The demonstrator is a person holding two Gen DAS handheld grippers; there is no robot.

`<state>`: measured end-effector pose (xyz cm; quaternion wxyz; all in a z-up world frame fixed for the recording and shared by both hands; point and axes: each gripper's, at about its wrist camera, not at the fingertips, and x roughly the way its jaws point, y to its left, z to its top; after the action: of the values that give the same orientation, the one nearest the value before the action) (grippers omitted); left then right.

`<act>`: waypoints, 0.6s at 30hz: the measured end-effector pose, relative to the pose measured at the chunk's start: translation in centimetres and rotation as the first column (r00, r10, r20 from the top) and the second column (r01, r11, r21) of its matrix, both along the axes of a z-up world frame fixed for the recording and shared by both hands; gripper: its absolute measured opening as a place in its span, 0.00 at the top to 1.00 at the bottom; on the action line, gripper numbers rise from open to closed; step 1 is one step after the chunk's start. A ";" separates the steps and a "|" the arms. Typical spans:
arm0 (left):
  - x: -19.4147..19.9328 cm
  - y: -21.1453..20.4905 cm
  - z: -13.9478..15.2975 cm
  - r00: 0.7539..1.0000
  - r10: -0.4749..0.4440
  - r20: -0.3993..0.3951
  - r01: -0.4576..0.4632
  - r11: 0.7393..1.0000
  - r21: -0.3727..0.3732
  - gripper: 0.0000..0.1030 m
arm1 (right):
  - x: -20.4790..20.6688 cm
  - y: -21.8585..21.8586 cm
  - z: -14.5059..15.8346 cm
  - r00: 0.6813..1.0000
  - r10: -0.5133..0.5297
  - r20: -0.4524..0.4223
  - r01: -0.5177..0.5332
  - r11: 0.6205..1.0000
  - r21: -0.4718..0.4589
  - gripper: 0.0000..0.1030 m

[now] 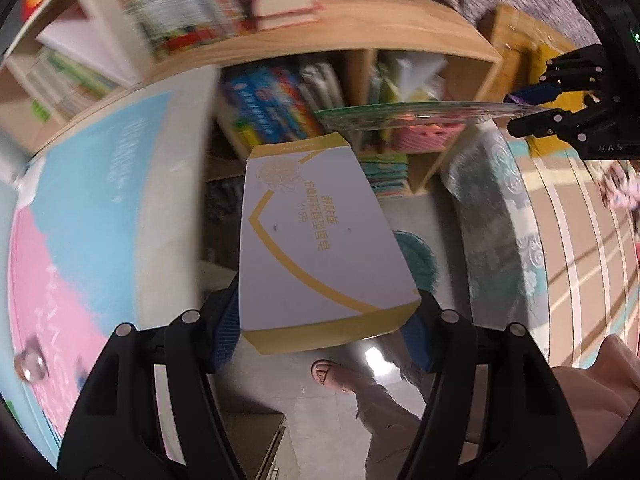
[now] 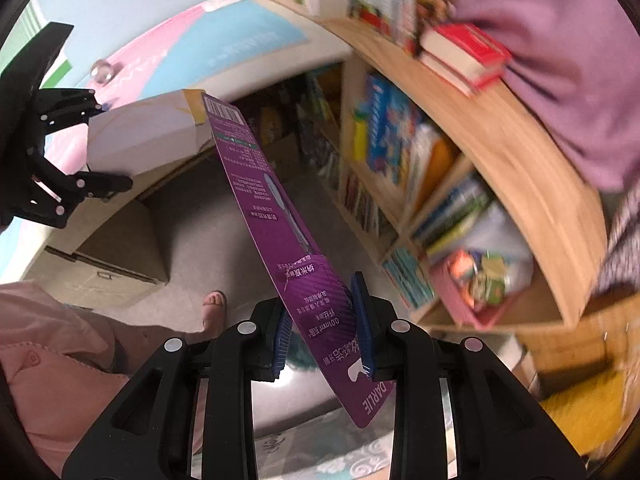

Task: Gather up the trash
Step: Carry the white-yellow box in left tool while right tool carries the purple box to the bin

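My left gripper (image 1: 324, 336) is shut on a white and gold soap box (image 1: 316, 240) and holds it in the air above the floor. The box also shows in the right wrist view (image 2: 144, 136), held by the left gripper (image 2: 106, 146) at the left. My right gripper (image 2: 322, 332) is shut on a long flat purple toothbrush package (image 2: 280, 216) that sticks up and away. In the left wrist view the right gripper (image 1: 532, 106) is at the upper right, holding the package (image 1: 412, 114) edge-on.
A wooden bookshelf (image 2: 500, 140) full of books stands ahead, with red books (image 2: 464, 56) and purple cloth (image 2: 560, 40) on top. A pink and blue table (image 1: 80, 208) is at left, a cardboard box (image 2: 104, 256) under it. A teal bin (image 1: 420, 260) and a person's sandalled foot (image 1: 332, 374) are below.
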<state>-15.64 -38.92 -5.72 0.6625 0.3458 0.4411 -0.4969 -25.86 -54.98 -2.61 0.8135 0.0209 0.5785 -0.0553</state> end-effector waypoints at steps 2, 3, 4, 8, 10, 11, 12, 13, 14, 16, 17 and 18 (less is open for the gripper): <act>-1.3 -1.0 -0.6 0.999 -0.031 -0.011 0.031 0.999 0.012 0.38 | -1.8 -0.7 -0.7 0.999 -0.029 -0.016 0.029 1.000 0.010 0.72; -2.0 -1.6 -0.9 0.999 -0.047 -0.022 0.048 0.999 0.019 0.38 | -2.7 -1.1 -1.1 0.999 -0.044 -0.025 0.044 0.999 0.017 0.72; -2.8 -2.1 -1.4 0.997 -0.064 -0.030 0.065 0.997 0.028 0.38 | -3.4 -1.4 -1.4 0.998 -0.057 -0.031 0.058 0.998 0.022 0.72; -4.7 -3.7 -3.2 0.993 -0.107 -0.051 0.111 0.992 0.068 0.38 | -6.1 -2.4 -3.3 0.989 -0.131 -0.070 0.135 0.989 0.056 0.72; -5.6 -4.2 -4.3 0.990 -0.126 -0.061 0.131 0.987 0.087 0.38 | -7.1 -2.4 -4.4 0.983 -0.151 -0.100 0.157 0.986 0.058 0.72; -6.1 -4.5 -4.8 0.989 -0.134 -0.068 0.140 0.985 0.098 0.38 | -7.6 -2.5 -5.1 0.980 -0.166 -0.113 0.174 0.983 0.063 0.72; -6.5 -4.7 -5.4 0.987 -0.142 -0.078 0.150 0.983 0.107 0.38 | -8.1 -2.5 -5.5 0.976 -0.182 -0.123 0.191 0.979 0.065 0.72; -6.9 -4.9 -5.9 0.985 -0.148 -0.086 0.158 0.981 0.117 0.38 | -8.4 -2.5 -5.8 0.973 -0.194 -0.128 0.203 0.977 0.067 0.72; -7.3 -5.1 -6.5 0.983 -0.159 -0.096 0.171 0.977 0.129 0.38 | -8.8 -2.5 -6.3 0.968 -0.212 -0.136 0.223 0.972 0.071 0.72; -7.7 -5.4 -7.3 0.979 -0.176 -0.100 0.190 0.971 0.146 0.38 | -9.3 -2.6 -7.0 0.960 -0.233 -0.154 0.247 0.966 0.076 0.72; -8.1 -5.5 -7.9 0.977 -0.186 -0.105 0.201 0.967 0.157 0.38 | -9.5 -2.5 -7.5 0.955 -0.244 -0.169 0.259 0.963 0.077 0.72; -8.2 -5.6 -8.3 0.975 -0.191 -0.110 0.207 0.965 0.163 0.38 | -9.7 -2.5 -7.9 0.951 -0.251 -0.179 0.268 0.960 0.077 0.72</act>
<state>-23.80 -44.52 -13.98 0.5553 0.4209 0.4763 -0.5364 -35.55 -57.51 -10.52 0.7457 0.1329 0.6390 -0.1341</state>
